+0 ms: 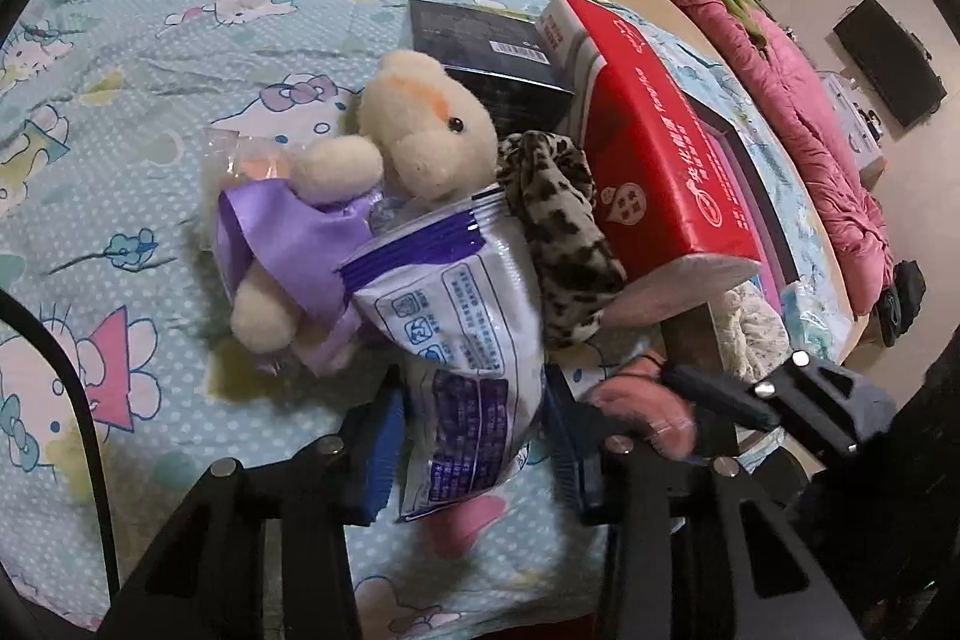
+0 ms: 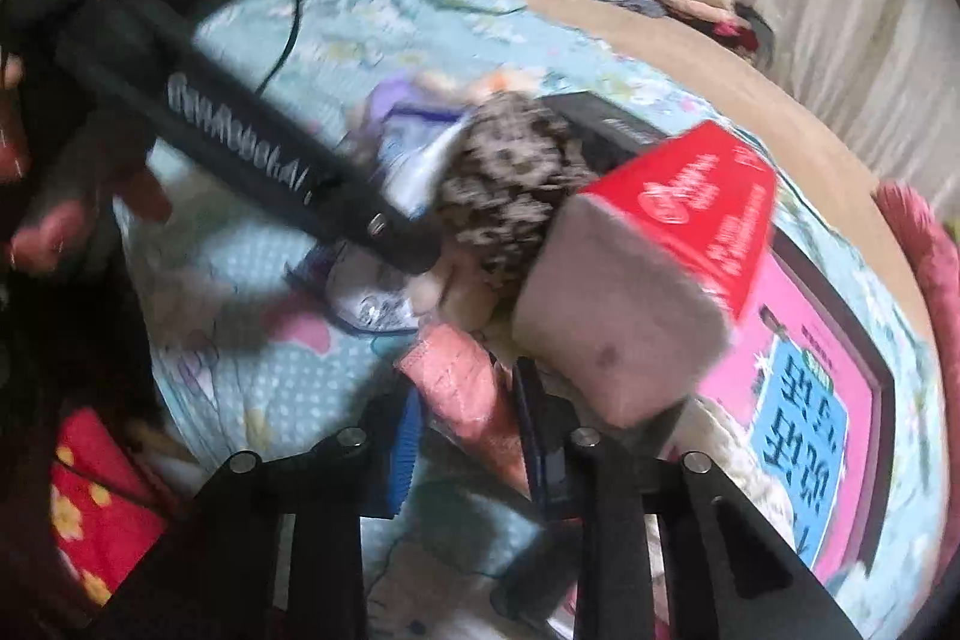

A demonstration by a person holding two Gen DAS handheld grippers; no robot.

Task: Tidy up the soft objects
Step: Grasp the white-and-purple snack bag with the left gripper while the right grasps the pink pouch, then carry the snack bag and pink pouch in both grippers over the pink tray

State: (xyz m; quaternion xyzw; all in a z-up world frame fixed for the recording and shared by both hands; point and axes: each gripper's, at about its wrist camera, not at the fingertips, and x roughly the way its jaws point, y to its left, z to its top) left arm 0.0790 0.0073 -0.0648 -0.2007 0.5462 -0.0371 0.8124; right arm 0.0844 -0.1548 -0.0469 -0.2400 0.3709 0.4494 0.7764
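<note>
My left gripper (image 1: 474, 424) is shut on a white and purple plastic packet (image 1: 456, 328), held over the bed. Beyond it a cream plush toy (image 1: 414, 130) in a purple satin dress (image 1: 288, 244) lies on the sheet, with a leopard-print cloth (image 1: 558, 226) to its right. My right gripper (image 2: 465, 424) is shut on a pink soft item (image 2: 462, 400); it also shows blurred at the right in the left wrist view (image 1: 636, 412). The leopard cloth (image 2: 510, 184) lies ahead of it.
A red tissue pack (image 1: 654, 148) leans on a dark box (image 1: 492, 58); it also shows in the right wrist view (image 2: 678, 232). A pink book (image 2: 798, 400) lies on the blue cartoon sheet (image 1: 150, 58). A pink quilt (image 1: 798, 100) lies at the right.
</note>
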